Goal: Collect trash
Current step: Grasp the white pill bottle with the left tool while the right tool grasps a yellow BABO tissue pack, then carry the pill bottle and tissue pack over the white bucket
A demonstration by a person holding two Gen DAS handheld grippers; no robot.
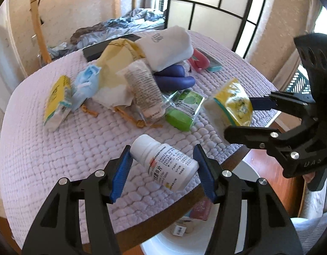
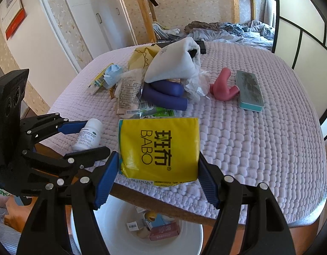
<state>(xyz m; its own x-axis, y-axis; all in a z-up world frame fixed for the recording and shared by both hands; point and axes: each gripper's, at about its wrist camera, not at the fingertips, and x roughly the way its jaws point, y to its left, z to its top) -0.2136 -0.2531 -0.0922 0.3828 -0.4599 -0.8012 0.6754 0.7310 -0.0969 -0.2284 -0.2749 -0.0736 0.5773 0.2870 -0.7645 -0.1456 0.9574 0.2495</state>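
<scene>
We find the left hand-held gripper (image 1: 163, 167) closed around a white pill bottle (image 1: 165, 162), one blue pad on its cap end and one on its base end. The bottle lies tilted across the jaws, above the near edge of the surface (image 1: 57, 148), which carries a quilted lilac cover.

The right hand-held gripper (image 2: 157, 170) clamps a yellow tissue pack (image 2: 161, 148) marked BABO, its pads pressing the pack's two side edges. The pack sits at the near edge of the surface, lifted clear as far as the left wrist view shows.

Below that edge stands a white bin (image 2: 121, 223). It holds a pink box (image 2: 164, 232) and other small cartons.

Items lying on the surface: a second yellow tissue pack (image 1: 57, 99) at the far left, touching a crumpled blue face mask (image 1: 87, 85); a clear printed wrapper (image 1: 144, 89); a green packet (image 1: 182, 110); a purple curved object (image 1: 174, 78) under a white folded cloth (image 1: 167, 46). A pink curved object (image 2: 222, 87) lies just beside a teal-edged block (image 2: 249, 90), well apart from the main pile.
</scene>
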